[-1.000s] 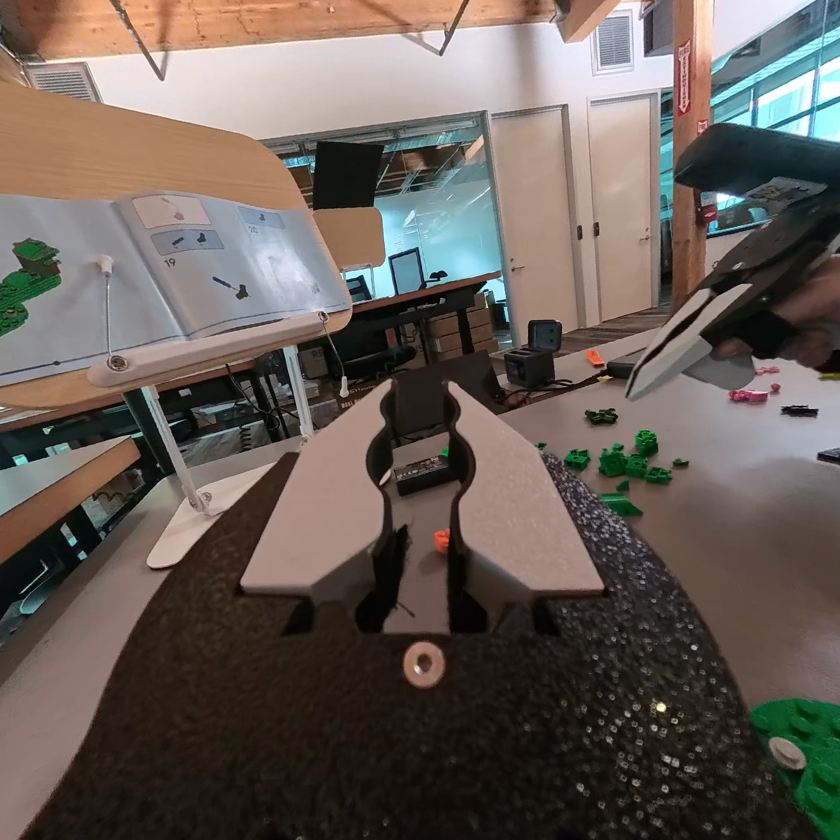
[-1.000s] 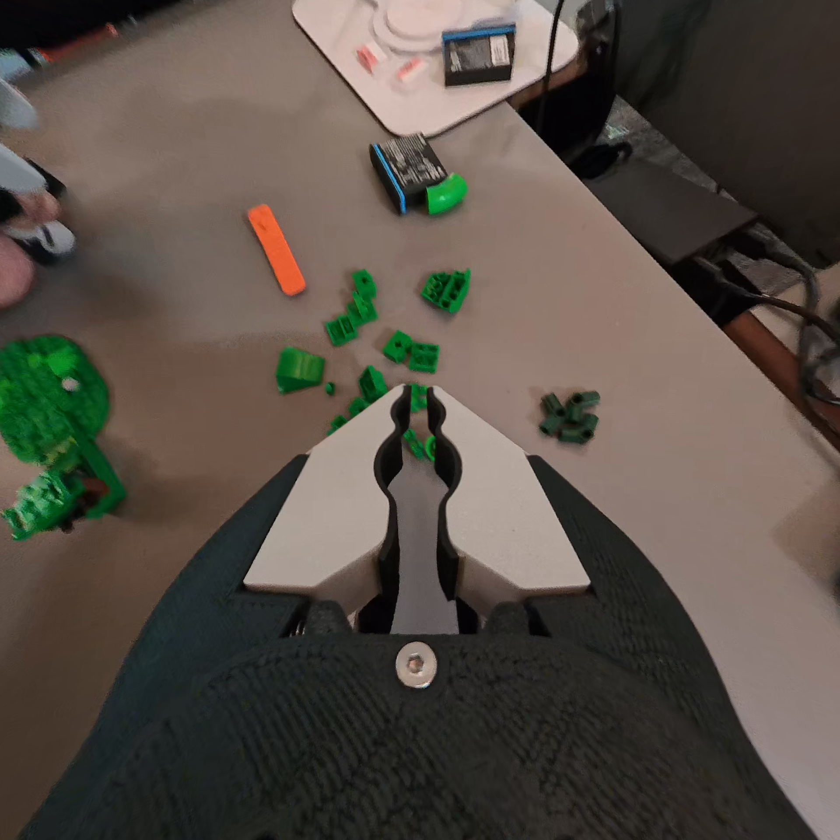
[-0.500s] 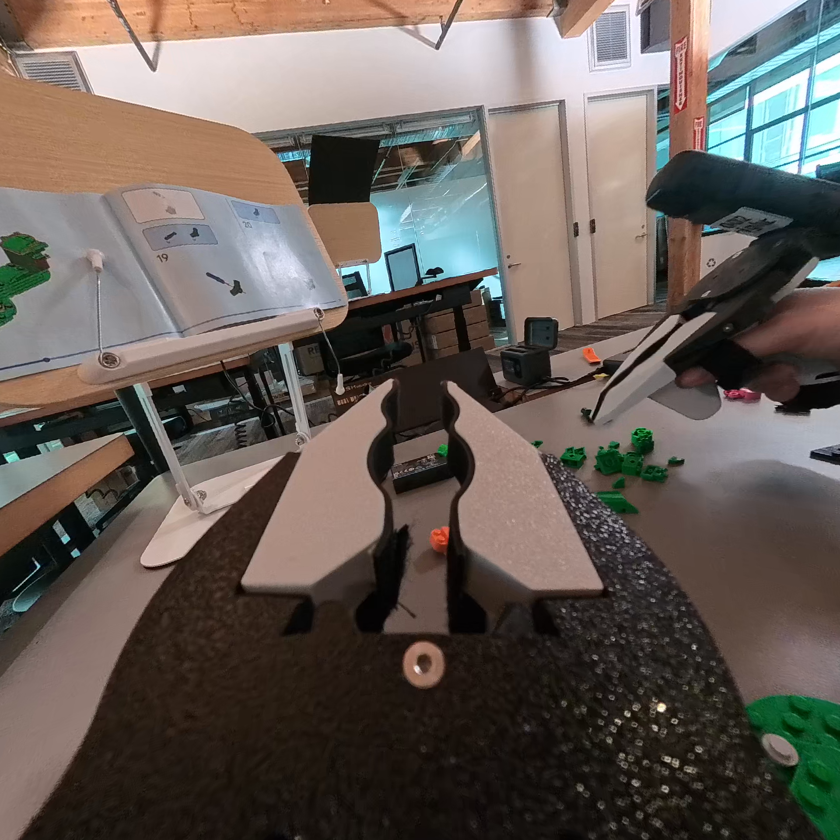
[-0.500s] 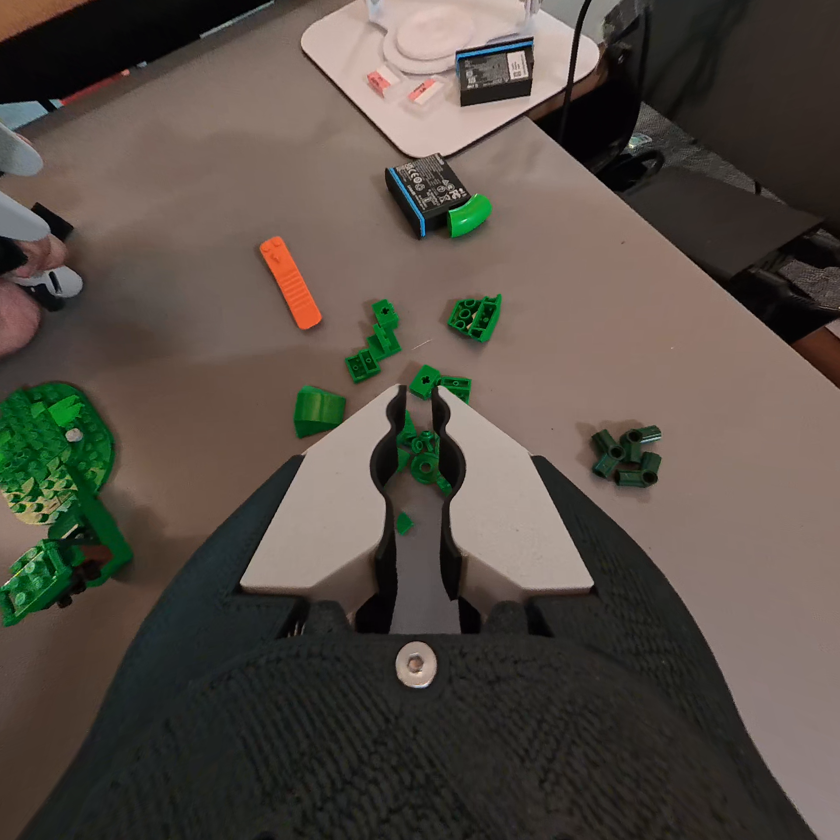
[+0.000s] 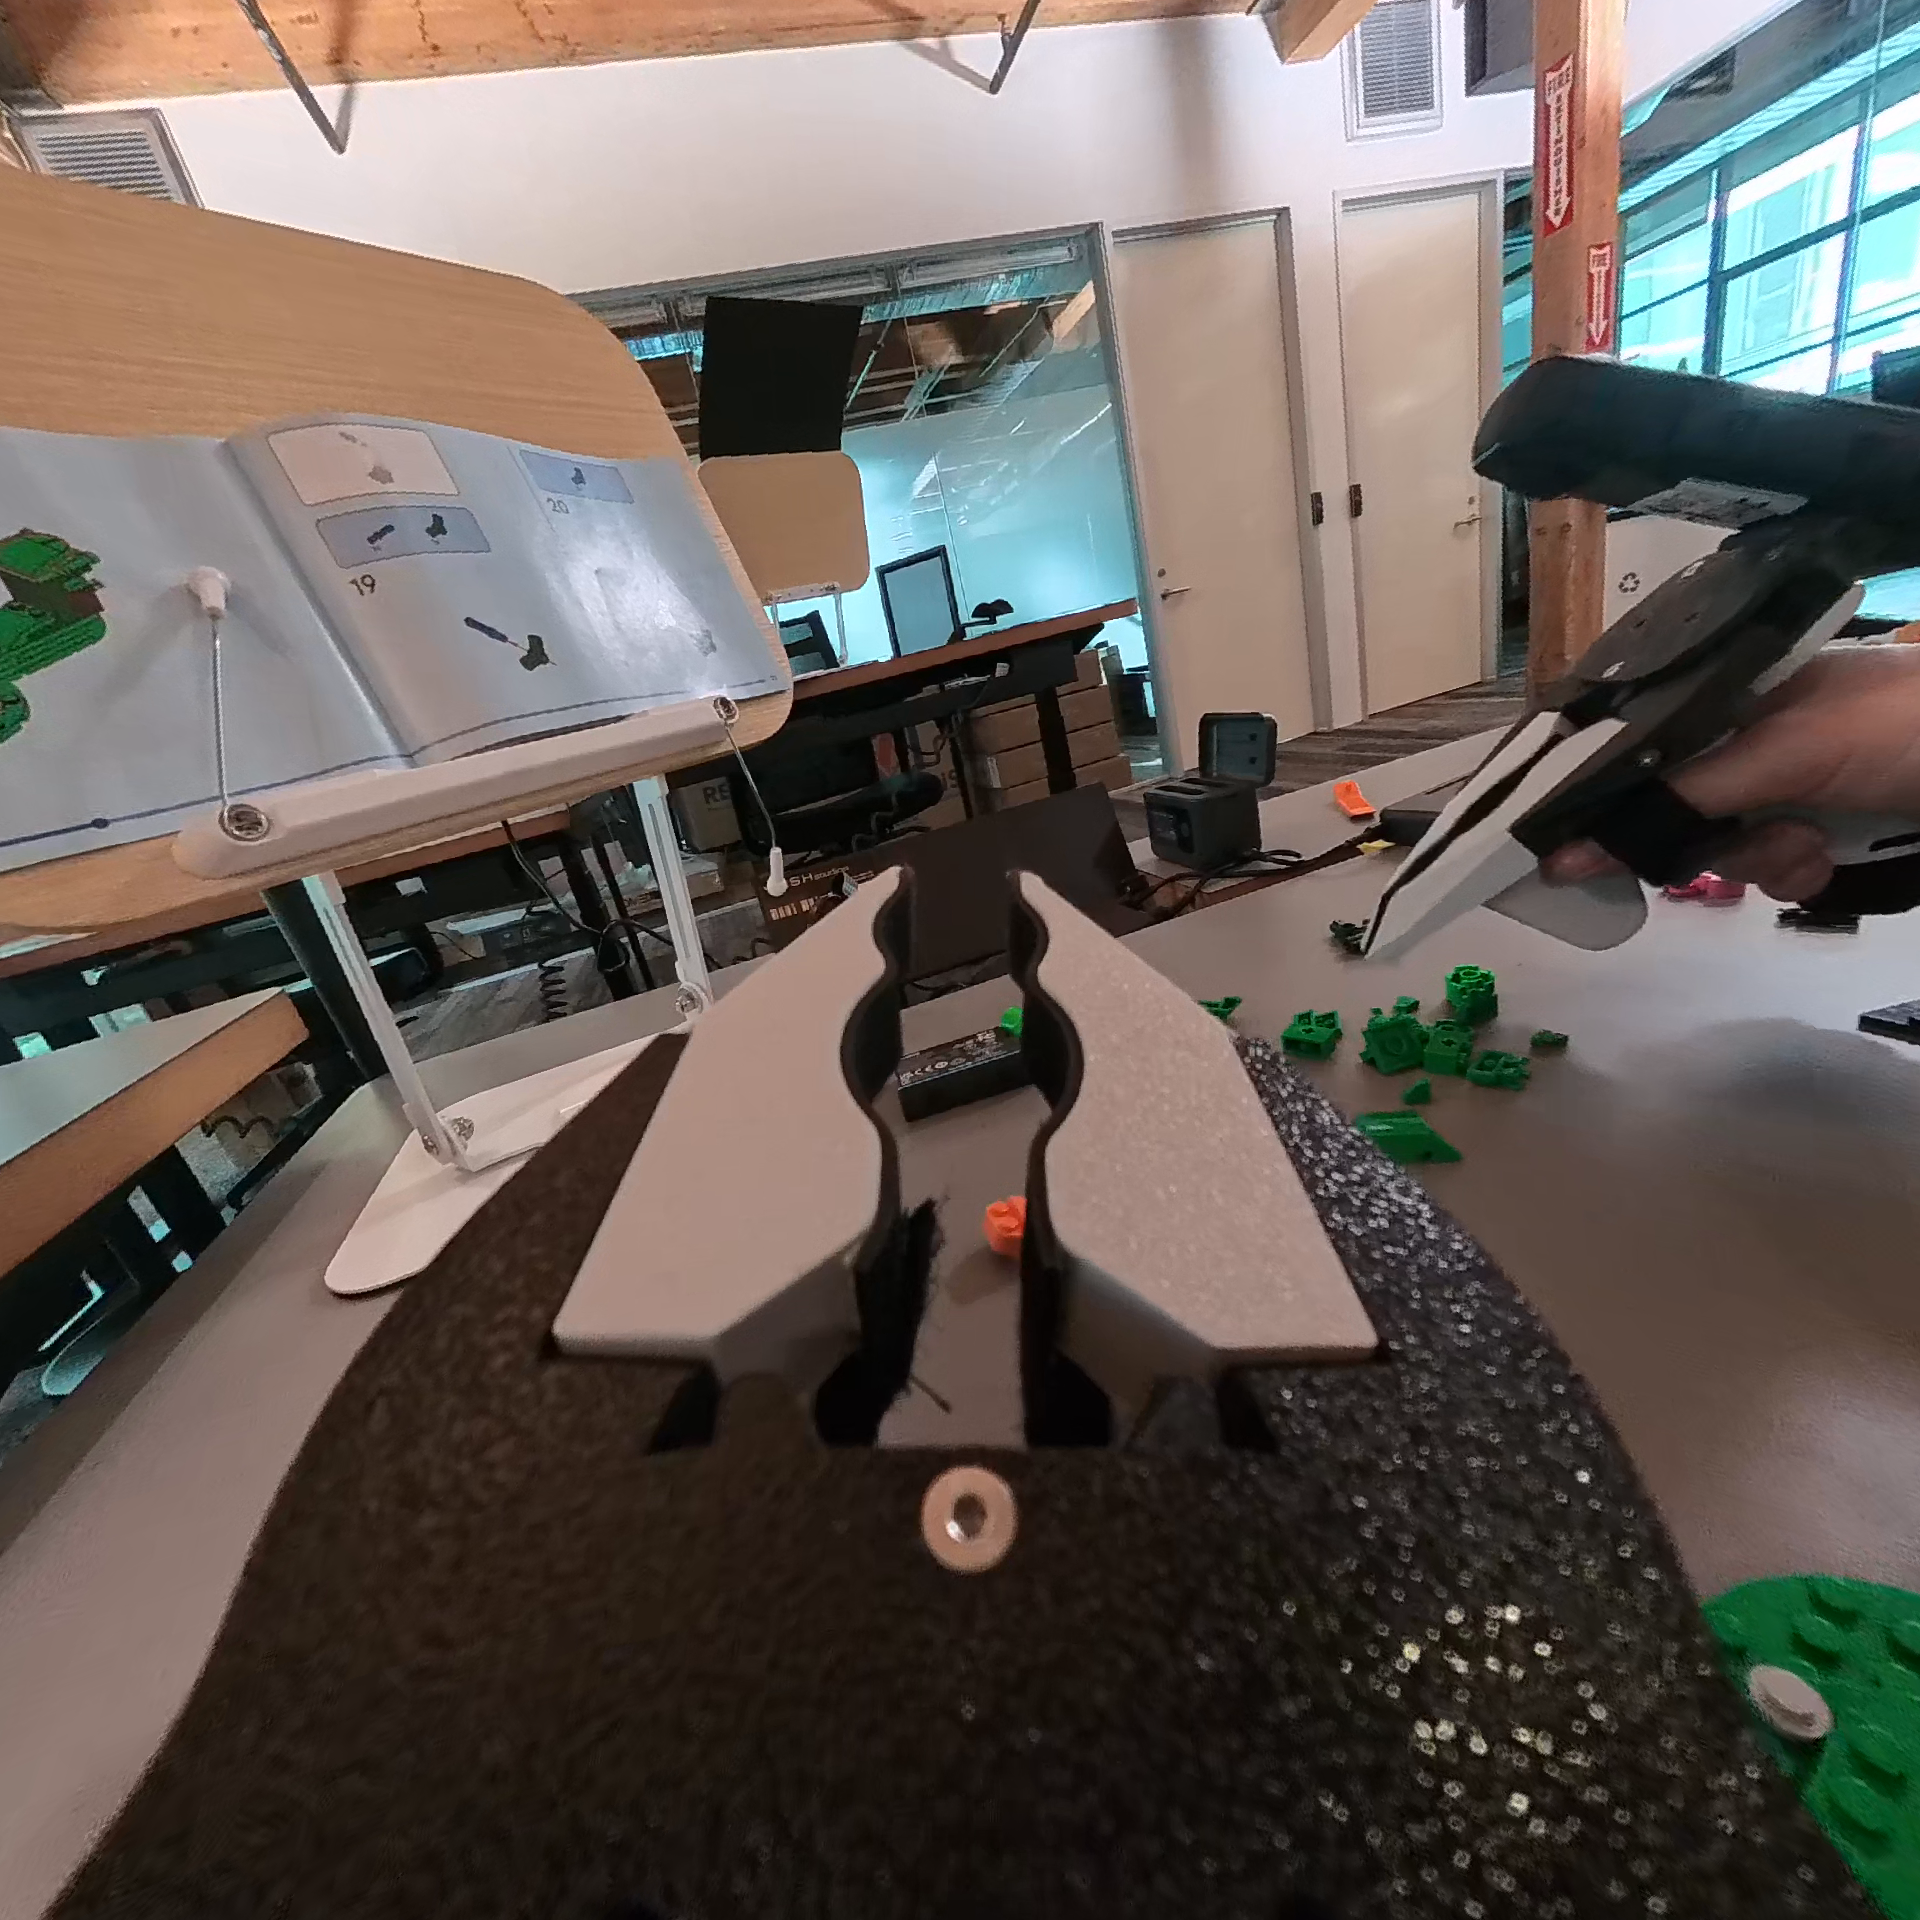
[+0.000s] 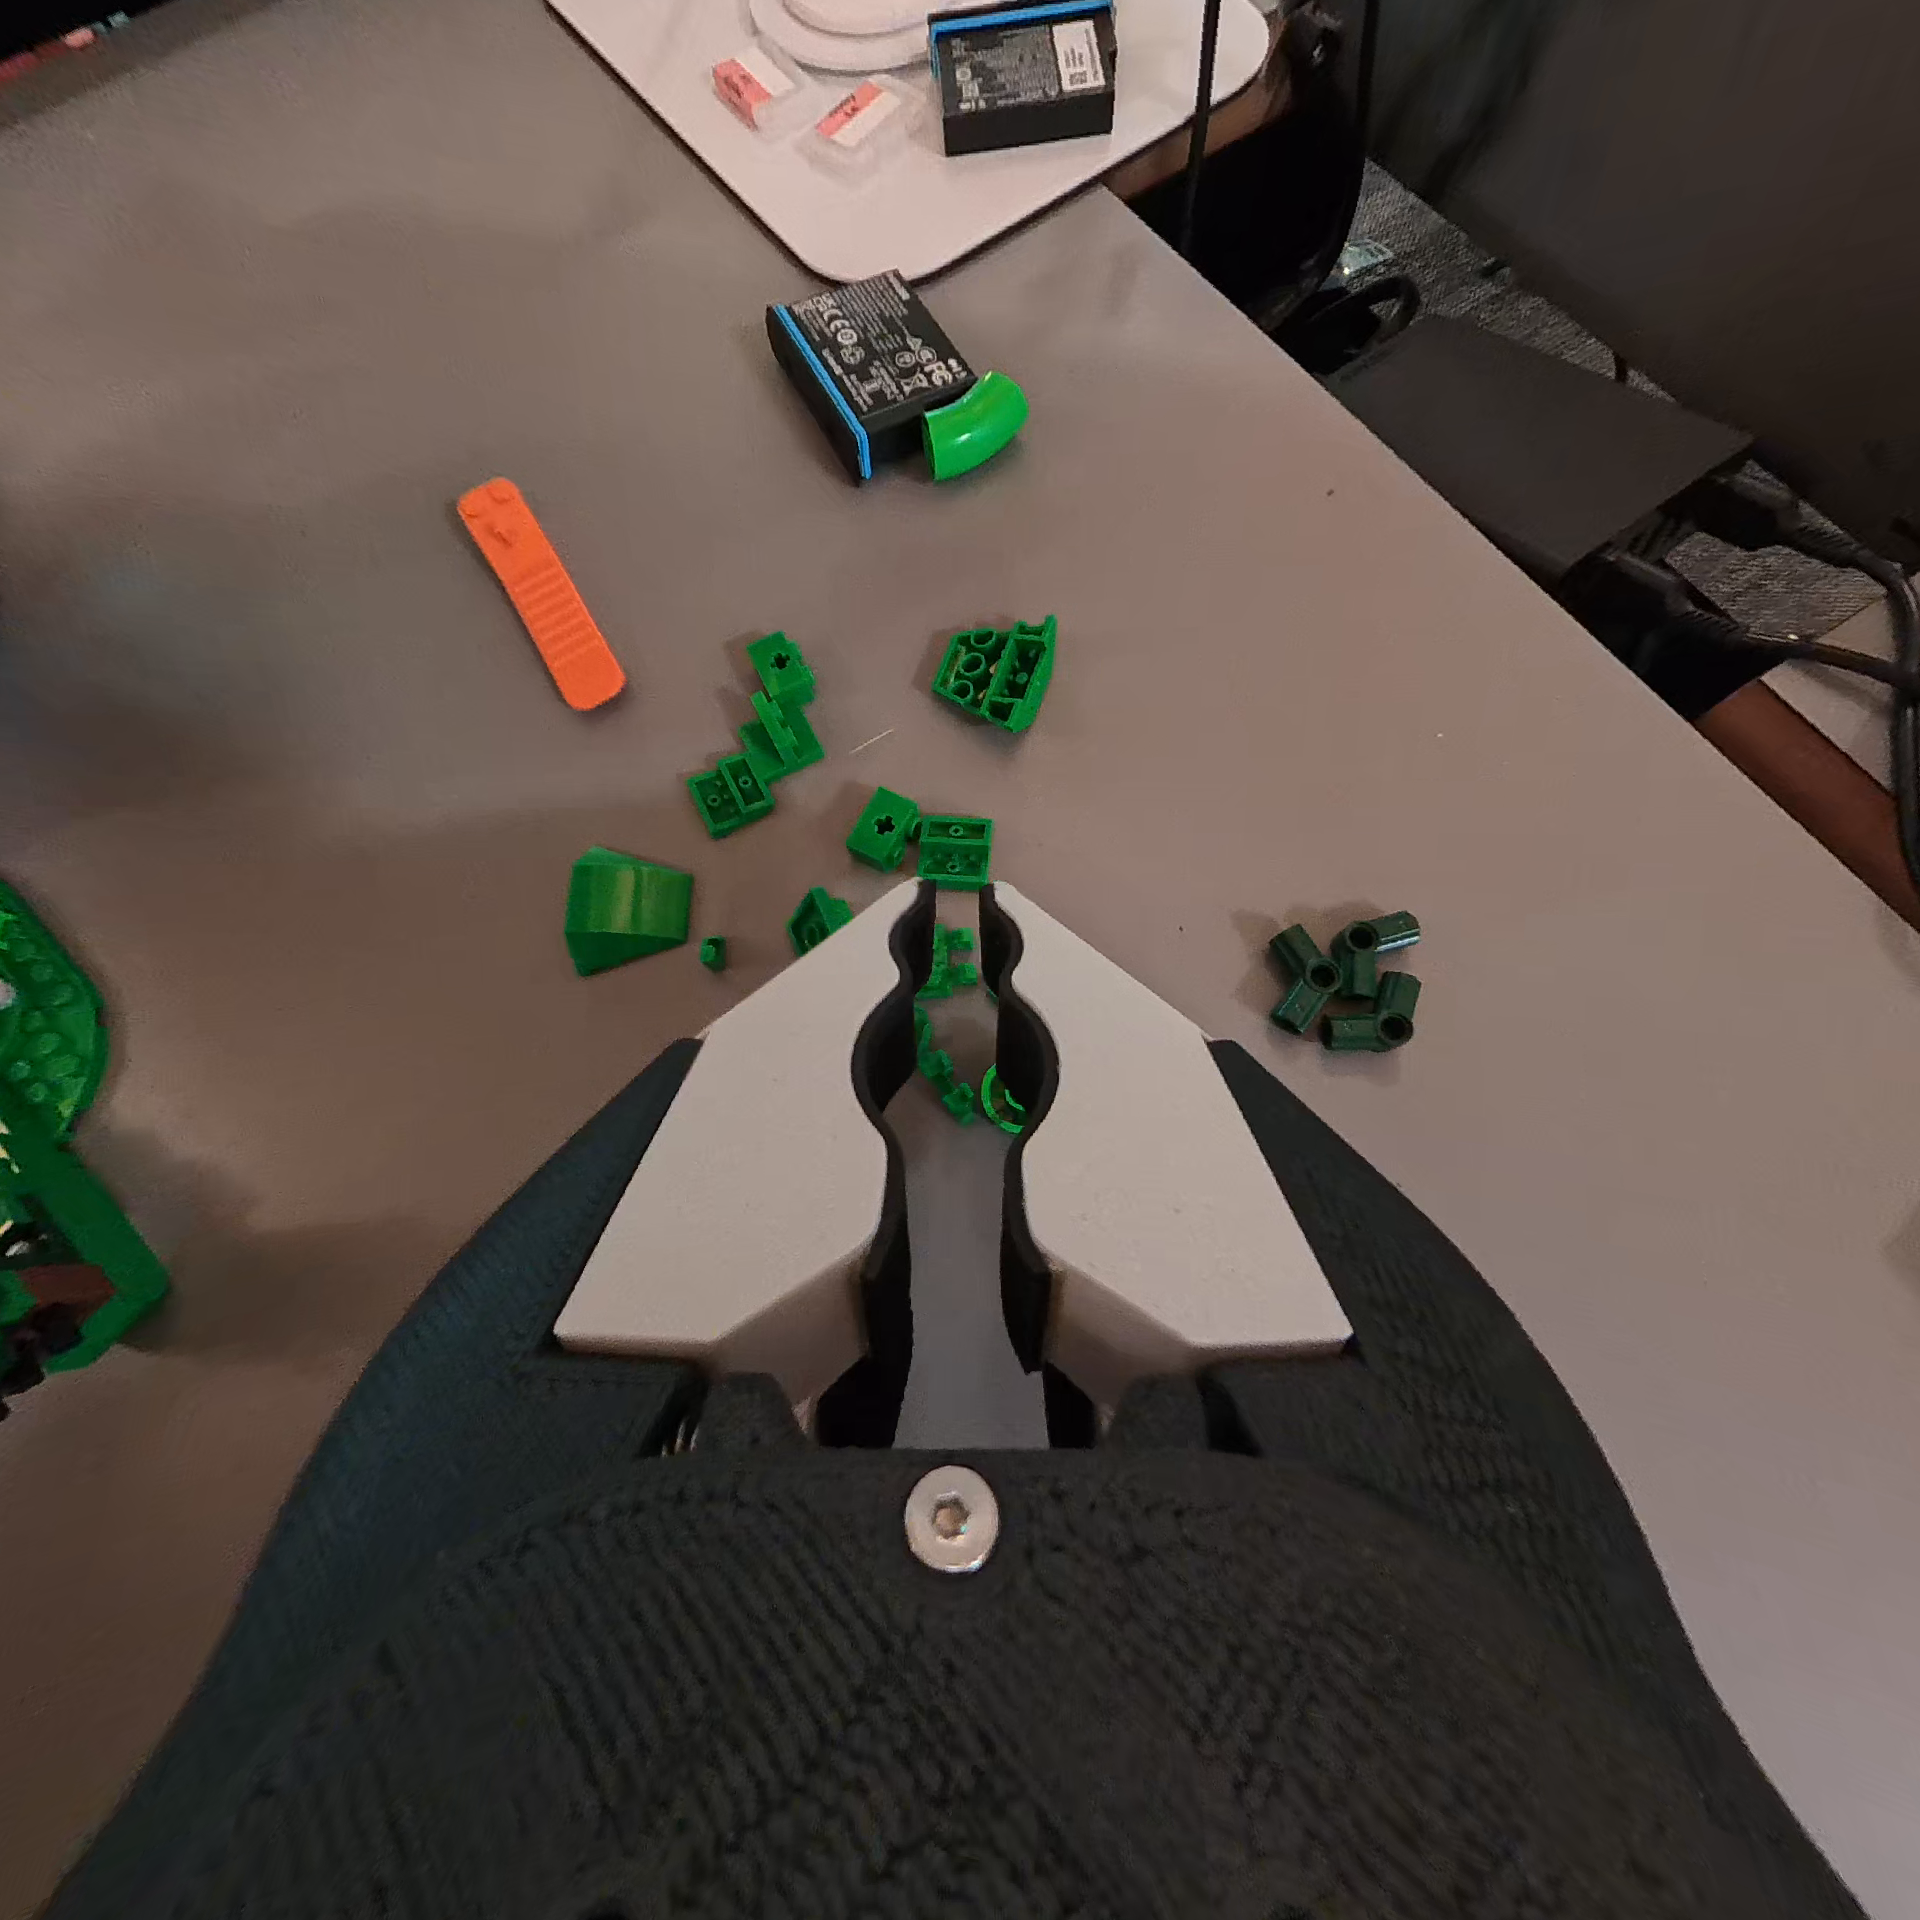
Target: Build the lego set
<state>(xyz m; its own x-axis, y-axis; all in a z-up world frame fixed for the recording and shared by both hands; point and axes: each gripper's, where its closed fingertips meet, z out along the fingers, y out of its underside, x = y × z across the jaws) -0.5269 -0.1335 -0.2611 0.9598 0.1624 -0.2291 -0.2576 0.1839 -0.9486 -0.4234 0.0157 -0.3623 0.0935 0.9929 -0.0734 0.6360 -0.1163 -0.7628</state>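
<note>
Your right tongs (image 6: 954,904) hang tip-down over the loose green pieces (image 6: 940,1039), jaws parted by a narrow gap and gripping nothing; small bright green bits show through that gap on the table (image 6: 312,312), so you seem to be lining up to pick one. In the left wrist view those tongs (image 5: 1377,930) sit low, tips close to the table just beyond the green scatter.

Your left tongs (image 5: 961,904) are released too, empty and level, pointed toward the instruction booklet (image 5: 499,582) on its wooden stand (image 5: 312,312). That looks like a waiting pose which keeps the open page in sight.

Outward from the right tongs, a cluster of dark green connectors (image 6: 1345,982) lies toward the table's right edge. A green wedge (image 6: 623,909) and an orange brick separator (image 6: 540,592) lie to the left. A black battery pack (image 6: 868,369) with a curved green piece (image 6: 971,426) touching it lies nearer the far edge.

The partly built green model (image 6: 52,1091) sits at the table's left side, near your left tongs, its studded plate (image 5: 1839,1704) showing low in that view.

No bin or box holds the pieces. A white tray (image 6: 935,197) at the far edge carries another black pack (image 6: 1023,73) and small pink items.
</note>
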